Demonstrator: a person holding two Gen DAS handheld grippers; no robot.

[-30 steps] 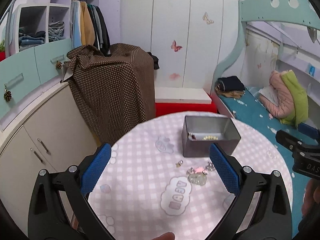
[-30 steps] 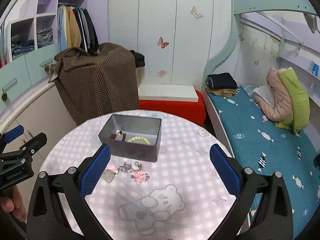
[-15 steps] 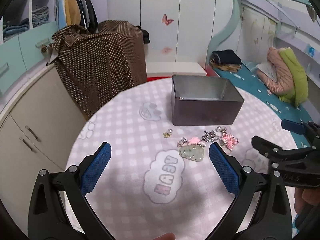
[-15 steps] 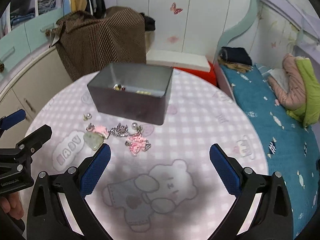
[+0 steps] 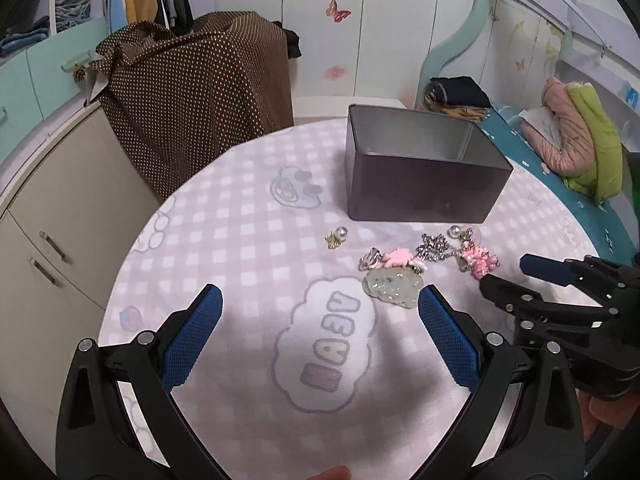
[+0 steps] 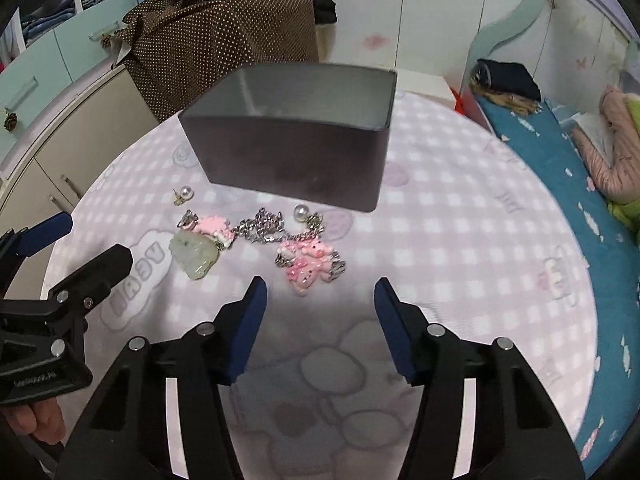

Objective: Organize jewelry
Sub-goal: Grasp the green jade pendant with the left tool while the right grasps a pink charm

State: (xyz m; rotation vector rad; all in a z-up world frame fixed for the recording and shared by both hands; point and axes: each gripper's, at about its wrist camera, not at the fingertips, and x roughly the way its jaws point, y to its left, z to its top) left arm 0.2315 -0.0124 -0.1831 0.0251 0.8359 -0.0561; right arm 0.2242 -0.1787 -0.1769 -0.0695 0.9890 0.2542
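From the left wrist, the left gripper (image 5: 320, 326) hangs wide open over a checked tablecloth (image 5: 240, 248) near a jade pendant (image 5: 394, 288), likely smooth and brittle; from the right wrist, the right gripper (image 6: 320, 306), empty jaws just narrowing, nears a pink charm (image 6: 308, 264) before a grey tin (image 6: 296, 168) in a bedroom.
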